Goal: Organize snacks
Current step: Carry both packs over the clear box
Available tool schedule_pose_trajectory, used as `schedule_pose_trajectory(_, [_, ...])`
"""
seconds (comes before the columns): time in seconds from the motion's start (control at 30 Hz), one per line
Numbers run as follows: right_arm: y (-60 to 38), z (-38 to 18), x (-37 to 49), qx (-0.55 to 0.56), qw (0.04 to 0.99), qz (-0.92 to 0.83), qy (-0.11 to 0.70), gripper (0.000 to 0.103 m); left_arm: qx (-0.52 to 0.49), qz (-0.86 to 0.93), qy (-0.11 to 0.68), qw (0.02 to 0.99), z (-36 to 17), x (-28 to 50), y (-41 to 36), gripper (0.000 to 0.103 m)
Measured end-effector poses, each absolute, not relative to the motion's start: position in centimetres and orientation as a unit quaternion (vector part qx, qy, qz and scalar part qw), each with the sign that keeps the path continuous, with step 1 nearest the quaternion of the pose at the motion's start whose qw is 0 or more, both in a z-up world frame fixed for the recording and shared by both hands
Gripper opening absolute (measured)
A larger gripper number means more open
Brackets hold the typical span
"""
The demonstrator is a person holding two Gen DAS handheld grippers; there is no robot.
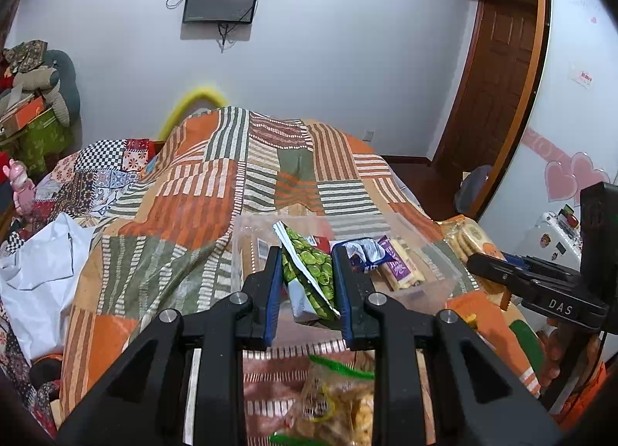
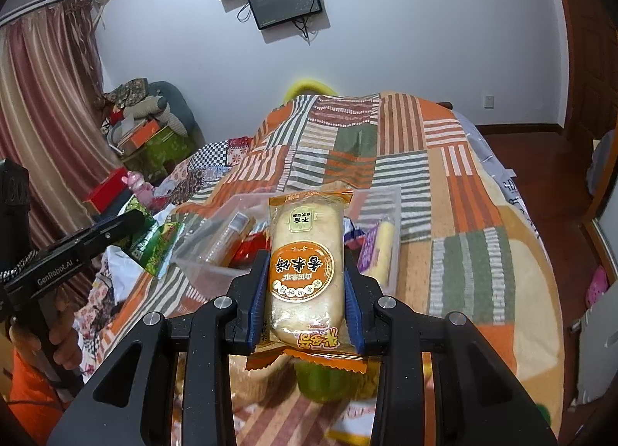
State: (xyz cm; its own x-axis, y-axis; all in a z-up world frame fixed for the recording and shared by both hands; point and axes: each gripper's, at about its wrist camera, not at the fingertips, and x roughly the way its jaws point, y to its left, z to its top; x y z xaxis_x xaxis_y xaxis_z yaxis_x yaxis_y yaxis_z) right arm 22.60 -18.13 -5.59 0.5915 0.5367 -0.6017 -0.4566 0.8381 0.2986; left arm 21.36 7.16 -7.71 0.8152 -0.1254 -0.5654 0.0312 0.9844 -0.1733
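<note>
Patchwork orange-and-green striped bedspread [image 1: 185, 191] carries a clear plastic bin [image 1: 444, 260] already holding several snacks. Left gripper [image 1: 307, 272] clamps a green pea-print packet [image 1: 309, 272]; right gripper [image 2: 305, 283] clamps an orange-labelled rice cracker pack [image 2: 305, 268]. Both hang near the bin, seemingly mid-delivery: next, lower and release inside, avoiding the purple-wrapped bar [image 1: 398, 264] and loose crisp bag [image 1: 332, 403]

At the bottom of the left wrist frame, my gripper's arms hide most of a snack bag [image 1: 336, 403]. In the right wrist view, the rice cake packet [image 2: 307, 272] covers the clear bin's [image 2: 201, 268] middle; its small print I can't read.
</note>
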Motion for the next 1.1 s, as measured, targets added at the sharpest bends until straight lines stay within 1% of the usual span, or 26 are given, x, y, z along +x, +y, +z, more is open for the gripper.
schedule_pose_trajectory(0.27, [-17.0, -6.2, 25.2, 0.040, 0.888, 0.274, 0.368, 0.031, -0.075, -0.034, 0.313, 0.946, -8.8, 24.3, 7.0, 0.025])
schedule_pose_trajectory(0.63, [-15.4, -8.8, 28.7, 0.032, 0.871, 0.266, 0.411, 0.031, -0.062, -0.026, 0.348, 0.935, -11.8, 27.2, 6.9, 0.025])
schedule_pose_trajectory(0.83, [-14.6, -10.1, 29.2, 0.028, 0.861, 0.266, 0.432, 0.031, -0.059, -0.018, 0.362, 0.930, -13.1, 28.2, 7.0, 0.025])
schedule_pose_trajectory(1.1, [-14.9, -10.4, 29.3, 0.037, 0.857, 0.265, 0.440, 0.032, -0.065, -0.019, 0.390, 0.918, -14.6, 28.5, 7.1, 0.026])
